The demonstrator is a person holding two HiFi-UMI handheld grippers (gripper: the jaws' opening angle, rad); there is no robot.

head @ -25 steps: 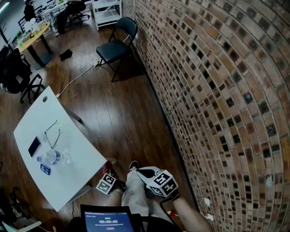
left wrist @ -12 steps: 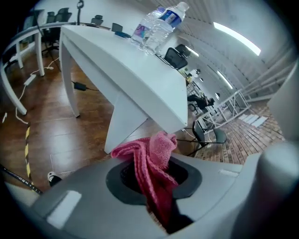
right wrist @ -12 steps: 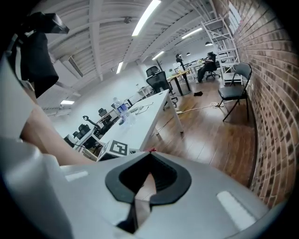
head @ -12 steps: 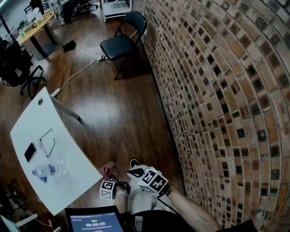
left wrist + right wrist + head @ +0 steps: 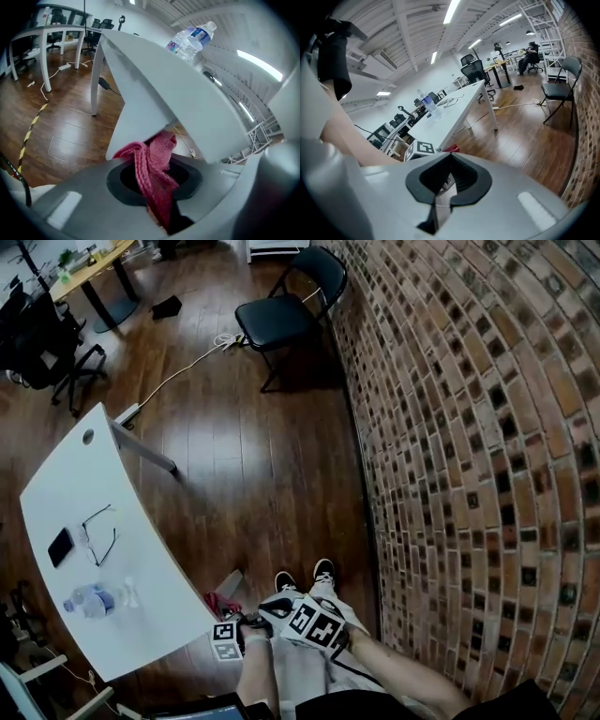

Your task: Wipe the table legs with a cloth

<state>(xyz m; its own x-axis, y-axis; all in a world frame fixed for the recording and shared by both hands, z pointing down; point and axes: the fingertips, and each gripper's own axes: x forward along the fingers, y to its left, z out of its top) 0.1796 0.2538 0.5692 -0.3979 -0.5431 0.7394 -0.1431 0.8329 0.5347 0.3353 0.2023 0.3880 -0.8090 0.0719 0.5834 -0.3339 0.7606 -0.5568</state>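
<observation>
Left hand-held gripper (image 5: 157, 186) clamped on cloth (image 5: 151, 165), just under worktop's (image 5: 141, 521) near corner. Right hand-held gripper (image 5: 443, 182) closed, empty. Open floor (image 5: 262, 465) between worktop edge and brick wall (image 5: 469, 446). Bottle (image 5: 91, 600), phone (image 5: 60, 547), glasses (image 5: 101, 531) on worktop.

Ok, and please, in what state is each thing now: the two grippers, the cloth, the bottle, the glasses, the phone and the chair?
left gripper: shut on the red cloth
right gripper: shut, empty
red cloth: bunched between the left jaws
water bottle: capped, lying on its side on the table
glasses: arms unfolded
phone: flat, screen dark
folding chair: unfolded, empty
</observation>
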